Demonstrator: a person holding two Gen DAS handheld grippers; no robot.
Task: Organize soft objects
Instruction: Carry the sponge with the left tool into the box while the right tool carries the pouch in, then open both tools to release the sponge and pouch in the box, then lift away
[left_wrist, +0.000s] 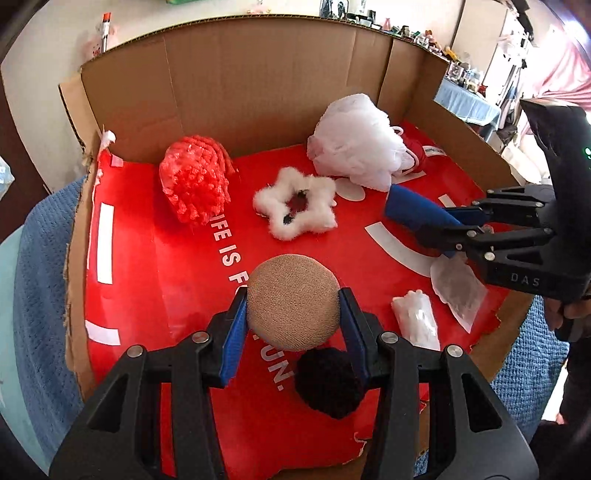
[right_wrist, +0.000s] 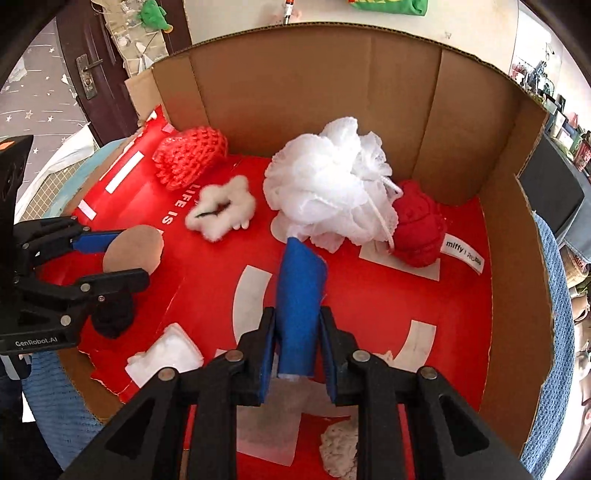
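While both claws are hanging over the cardboard box, I am holding one soft thing in each. My left claw is pinching a tan round sponge puff across its middle, the blue pads pressing its two sides so it cannot roll out. My right claw is pinching a blue foam roll near its lower end, so most of the roll is sticking forward past the pads, toward the white mesh bath pouf.

I judge that I am carrying both pieces inward to set them among the soft things lying on the box's red lining. Along the back wall a red chenille sponge is lying to the left, a white fluffy star-shaped ring near the middle, and a red knitted toy touching the pouf on the right. A black pom-pom is lying below the tan puff, and white foam scraps are lying near the front edge, so those are still needing sorting, I think.
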